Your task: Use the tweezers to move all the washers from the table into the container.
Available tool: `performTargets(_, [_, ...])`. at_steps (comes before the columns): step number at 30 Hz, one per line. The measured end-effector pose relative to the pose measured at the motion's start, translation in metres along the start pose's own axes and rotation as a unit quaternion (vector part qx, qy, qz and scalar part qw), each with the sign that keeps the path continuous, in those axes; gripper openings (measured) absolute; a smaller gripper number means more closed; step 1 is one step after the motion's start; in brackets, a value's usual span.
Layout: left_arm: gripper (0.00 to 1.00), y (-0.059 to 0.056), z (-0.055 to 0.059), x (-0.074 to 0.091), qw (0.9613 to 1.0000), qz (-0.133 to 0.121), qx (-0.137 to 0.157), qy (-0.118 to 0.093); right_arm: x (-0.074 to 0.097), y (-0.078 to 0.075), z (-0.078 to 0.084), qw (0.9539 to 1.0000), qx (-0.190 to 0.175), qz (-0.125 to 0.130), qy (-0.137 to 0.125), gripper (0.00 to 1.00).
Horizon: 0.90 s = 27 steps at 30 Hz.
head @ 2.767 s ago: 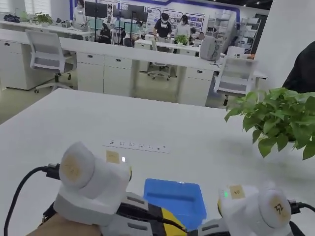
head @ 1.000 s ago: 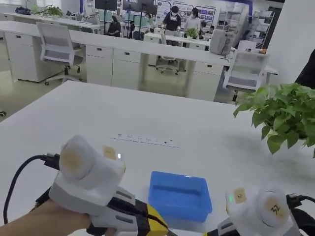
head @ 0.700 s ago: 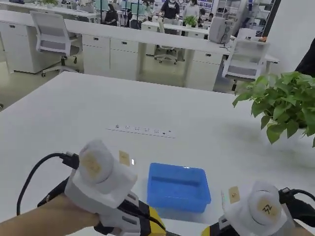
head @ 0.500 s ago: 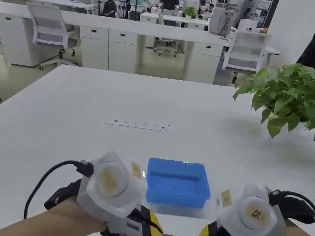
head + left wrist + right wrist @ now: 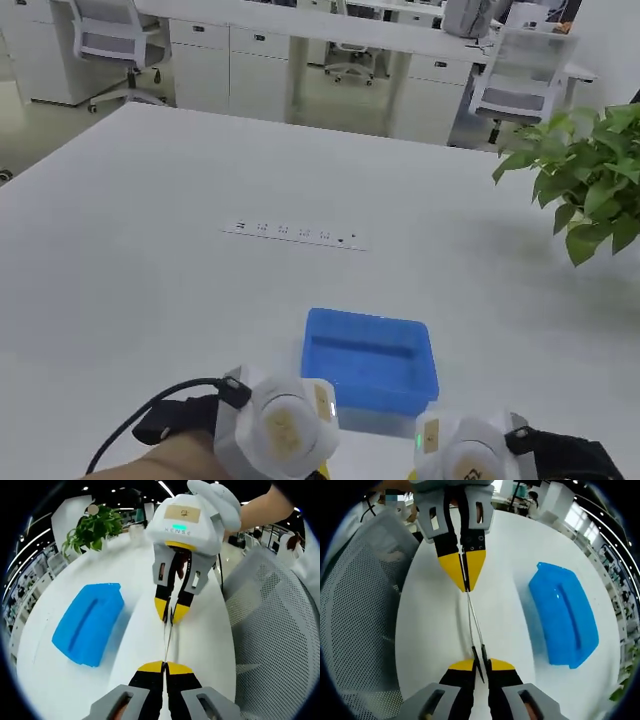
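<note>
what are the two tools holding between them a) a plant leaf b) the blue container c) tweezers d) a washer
c: in the left gripper view the thin tweezers span from the left tool to the right tool, both shut on them; the blue container lies off to the side.

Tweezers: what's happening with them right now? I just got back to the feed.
A person holds the tweezers between both grippers, low over the table. The left gripper has its jaws shut on one end and the right gripper has its jaws shut on the other. The blue container sits on the table just beyond them and looks empty.
</note>
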<state>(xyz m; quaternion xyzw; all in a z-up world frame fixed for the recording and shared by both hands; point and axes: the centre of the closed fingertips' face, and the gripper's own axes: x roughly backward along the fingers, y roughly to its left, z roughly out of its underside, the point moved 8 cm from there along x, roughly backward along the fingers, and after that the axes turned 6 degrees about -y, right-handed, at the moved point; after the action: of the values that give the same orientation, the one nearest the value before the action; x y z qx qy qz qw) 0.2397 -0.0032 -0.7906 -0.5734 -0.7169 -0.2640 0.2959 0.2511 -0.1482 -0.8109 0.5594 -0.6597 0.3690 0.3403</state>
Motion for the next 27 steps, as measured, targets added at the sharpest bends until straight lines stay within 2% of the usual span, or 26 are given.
performTargets(3, [0.0,0.003,0.002,-0.004,0.9999,0.006,0.009,-0.003,0.002,0.0,0.003,0.9995,-0.03,0.002,-0.006,0.07])
performTargets(7, [0.0,0.003,0.006,-0.008,0.9998,0.006,-0.011,0.018,0.011,-0.001,0.001,0.9972,-0.064,0.025,-0.027,0.08])
performTargets(10, [0.0,0.006,0.008,-0.009,0.9997,0.009,-0.003,0.022,0.024,0.004,0.001,0.9921,-0.106,0.041,-0.052,0.11])
performTargets(12, [0.0,0.007,0.009,-0.009,0.9993,0.007,-0.019,0.03,0.031,0.007,0.002,0.9865,-0.137,0.057,-0.07,0.12])
performTargets(14, [0.0,0.009,0.009,-0.011,0.9985,0.009,-0.031,0.044,0.041,0.015,0.003,0.9771,-0.18,0.066,-0.093,0.16])
performTargets(15, [0.0,0.01,0.009,-0.012,0.9983,0.01,-0.032,0.048,0.049,0.021,0.003,0.9697,-0.204,0.079,-0.108,0.17])
performTargets(18, [0.0,0.011,0.011,-0.015,0.9972,0.014,-0.036,0.064,0.065,0.032,0.002,0.954,-0.244,0.108,-0.136,0.24])
performTargets(19, [0.0,0.011,0.012,-0.015,0.9968,0.015,-0.038,0.069,0.072,0.036,0.002,0.9391,-0.279,0.127,-0.156,0.28])
performTargets(21, [0.0,0.011,0.012,-0.016,0.9958,0.019,-0.043,0.078,0.083,0.044,0.003,0.9208,-0.315,0.153,-0.171,0.38])
performTargets(22, [0.0,0.011,0.011,-0.016,0.9957,0.02,-0.045,0.078,0.088,0.046,0.003,0.9168,-0.317,0.166,-0.178,0.39])
performTargets(23, [0.0,0.012,0.01,-0.016,0.9952,0.022,-0.045,0.084,0.096,0.05,0.004,0.9098,-0.316,0.192,-0.189,0.39])
performTargets(24, [0.0,0.012,0.009,-0.016,0.9947,0.022,-0.047,0.089,0.1,0.052,0.005,0.904,-0.322,0.203,-0.195,0.39])
performTargets(26, [0.0,0.012,0.009,-0.017,0.9927,0.023,-0.061,0.101,0.108,0.059,0.005,0.8897,-0.349,0.209,-0.207,0.45])
performTargets(27, [0.0,0.012,0.008,-0.017,0.9926,0.023,-0.064,0.101,0.111,0.061,0.006,0.8849,-0.355,0.214,-0.212,0.49])
